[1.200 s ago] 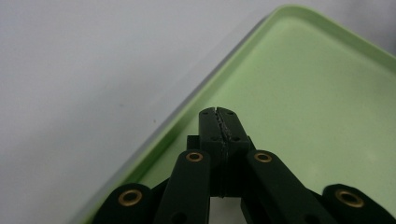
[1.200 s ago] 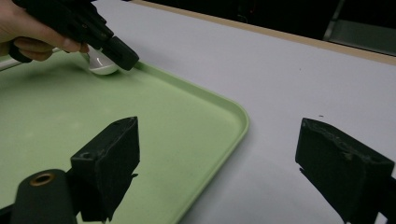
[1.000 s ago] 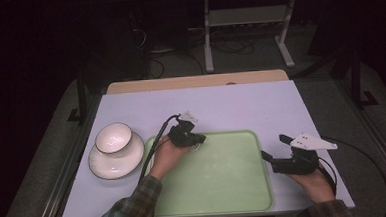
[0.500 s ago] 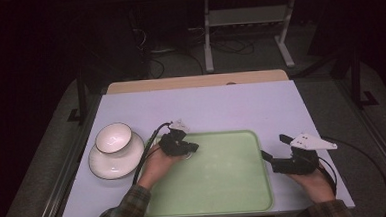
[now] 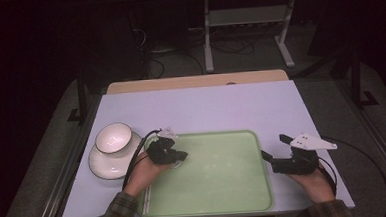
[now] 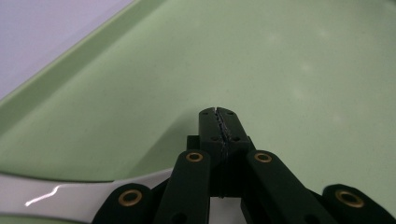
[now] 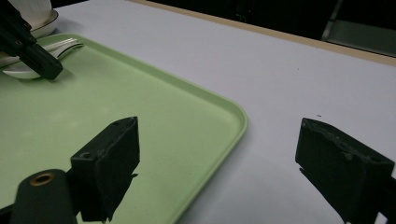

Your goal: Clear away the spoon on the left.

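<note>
High view: left gripper (image 5: 179,156), fingers shut on a spoon (image 6: 70,198) at the tray's (image 5: 226,207) nine o'clock (right gripper (image 5: 271,152) wide open, empty); the thin handle could slip out.

A white bowl (image 5: 113,137) is noted upright on a white plate (image 5: 100,169) at the left of the table (image 5: 206,108), which is covered in a pale lilac sheet. A light-green tray (image 5: 225,182) is set near the front edge, just beside the plate. A thin pale item (image 5: 146,203), its kind not discernible, is seen along the tray's left rim. A wooden strip (image 5: 194,81) is exposed at the table's far edge. Behind it, a grey metal stand (image 5: 246,16) and loose cables (image 5: 174,53) are observed on a dark floor.
</note>
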